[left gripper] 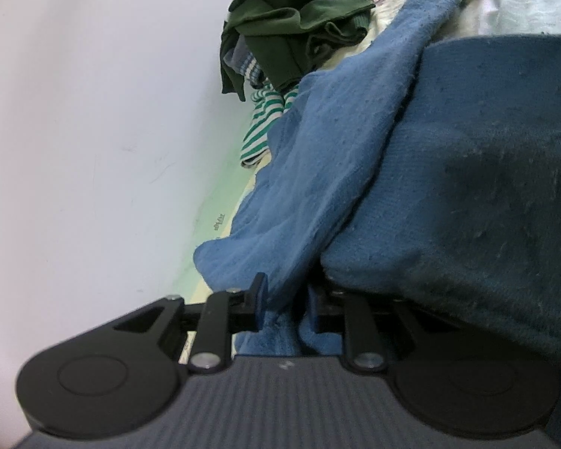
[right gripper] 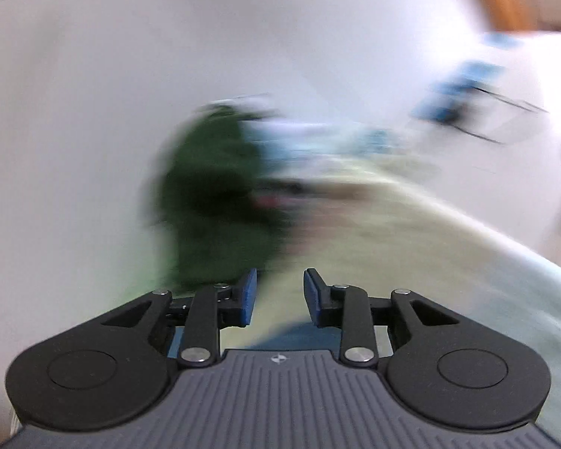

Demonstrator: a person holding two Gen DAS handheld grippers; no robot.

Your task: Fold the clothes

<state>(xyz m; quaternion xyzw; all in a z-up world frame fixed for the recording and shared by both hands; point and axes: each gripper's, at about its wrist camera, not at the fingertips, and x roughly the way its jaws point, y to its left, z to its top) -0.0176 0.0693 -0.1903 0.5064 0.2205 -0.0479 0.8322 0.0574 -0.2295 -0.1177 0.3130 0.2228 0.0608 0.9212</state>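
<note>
Close up, blue fleece garment (left gripper: 355,172) bunched, left gripper (left gripper: 284,307) clamped on it, right gripper (right gripper: 280,295) parted, empty.

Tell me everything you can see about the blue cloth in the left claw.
The blue cloth looks like soft, fuzzy towel-like fabric, lighter blue on one layer and darker blue on the large fold at the right. It is crumpled, not folded flat. Its lower edge is pinched in the left claw. Farther away it lies against a striped garment and pale fabric.

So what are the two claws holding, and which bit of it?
The left claw pinches the blue garment by a bunched fold at its near edge. The right claw is open and holds nothing.
</note>
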